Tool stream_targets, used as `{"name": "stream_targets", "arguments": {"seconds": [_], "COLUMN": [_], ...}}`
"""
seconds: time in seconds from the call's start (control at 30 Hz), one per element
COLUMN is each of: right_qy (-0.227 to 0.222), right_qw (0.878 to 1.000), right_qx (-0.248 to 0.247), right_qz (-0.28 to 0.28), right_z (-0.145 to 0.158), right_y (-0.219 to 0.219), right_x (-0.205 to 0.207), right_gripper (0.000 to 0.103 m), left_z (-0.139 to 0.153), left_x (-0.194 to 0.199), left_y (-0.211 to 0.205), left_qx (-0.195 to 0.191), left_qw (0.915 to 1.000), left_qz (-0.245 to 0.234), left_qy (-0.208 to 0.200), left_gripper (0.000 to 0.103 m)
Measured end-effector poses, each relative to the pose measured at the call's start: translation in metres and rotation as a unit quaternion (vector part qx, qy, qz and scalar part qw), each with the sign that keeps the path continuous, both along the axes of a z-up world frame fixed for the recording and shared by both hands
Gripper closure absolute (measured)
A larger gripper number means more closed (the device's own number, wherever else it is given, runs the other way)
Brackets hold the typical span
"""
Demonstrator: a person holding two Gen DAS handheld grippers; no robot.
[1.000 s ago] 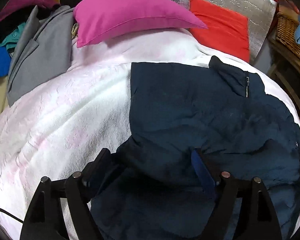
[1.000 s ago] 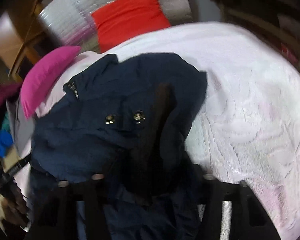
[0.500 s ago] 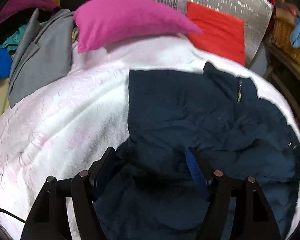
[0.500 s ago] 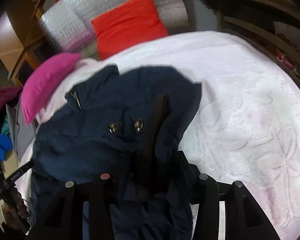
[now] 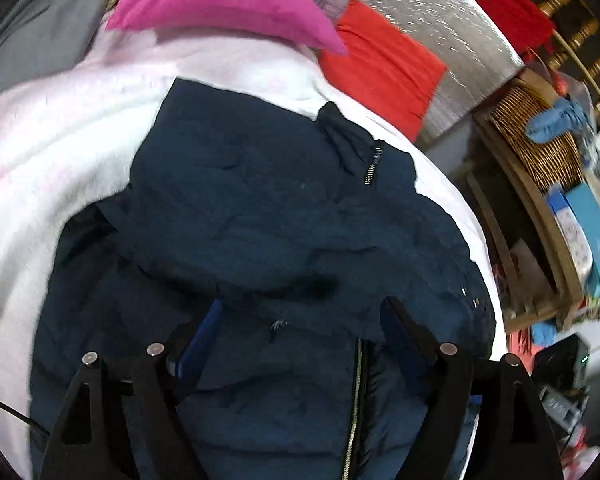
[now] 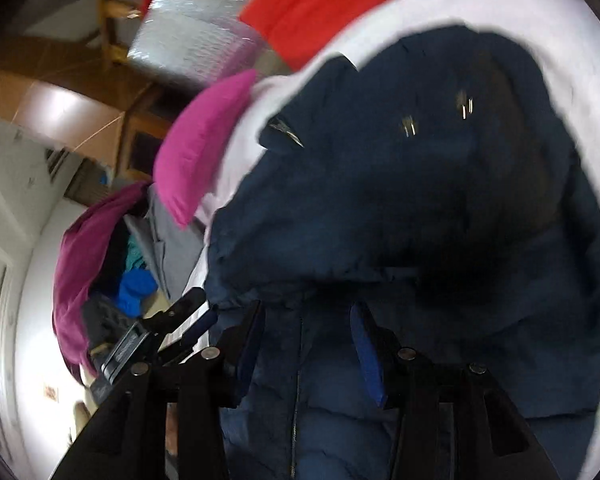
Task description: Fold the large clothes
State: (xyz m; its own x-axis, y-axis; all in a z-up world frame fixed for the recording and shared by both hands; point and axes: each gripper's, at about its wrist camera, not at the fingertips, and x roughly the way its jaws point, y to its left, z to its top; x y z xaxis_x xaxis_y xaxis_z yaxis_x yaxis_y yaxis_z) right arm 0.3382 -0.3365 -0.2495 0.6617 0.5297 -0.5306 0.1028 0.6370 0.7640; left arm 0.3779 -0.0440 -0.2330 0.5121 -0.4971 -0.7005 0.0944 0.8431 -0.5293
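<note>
Motion blur smears both views, and no label or writing can be read. The navy jacket (image 5: 268, 216) lies rumpled on the white blanket (image 5: 40, 152), bunched beneath both tools. The left gripper (image 5: 300, 312) has just been opening, spread over the fabric; whether the half-spread right gripper (image 6: 308, 312) pinches cloth cannot be told.

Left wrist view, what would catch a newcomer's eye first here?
A big navy jacket sprawls across the white blanket, its zipper running down between the left gripper fingers. Behind it, a magenta pillow and a red cushion lean against a silver panel.
</note>
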Motion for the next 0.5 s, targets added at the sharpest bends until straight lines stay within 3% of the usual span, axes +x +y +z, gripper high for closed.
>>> {"name": "stream_targets", "arguments": {"seconds": [0.23,0.43,0.5], "right_qy": [0.054,0.038,0.027], "right_qw": [0.991,0.982,0.983], "right_qx": [0.105,0.147,0.134], "right_qz": [-0.07,-0.115,-0.118], "right_z": [-0.039,-0.047,-0.046], "right_y": [-0.019,-0.025,-0.025], "right_x": [0.031,0.044,0.046], "right_gripper": [0.051,0.051,0.062], "left_z": [-0.027,-0.034,-0.034], "left_x": [0.03,0.043,0.044], "left_y": [0.006,0.009,0.011], "left_qx": [-0.057,-0.094,-0.088], "left_qw": [0.9958,0.9919,0.9923], "left_qz": [0.031,0.06,0.07], "left_qy": [0.065,0.061,0.052], "left_gripper": [0.019,0.019,0.038]}}
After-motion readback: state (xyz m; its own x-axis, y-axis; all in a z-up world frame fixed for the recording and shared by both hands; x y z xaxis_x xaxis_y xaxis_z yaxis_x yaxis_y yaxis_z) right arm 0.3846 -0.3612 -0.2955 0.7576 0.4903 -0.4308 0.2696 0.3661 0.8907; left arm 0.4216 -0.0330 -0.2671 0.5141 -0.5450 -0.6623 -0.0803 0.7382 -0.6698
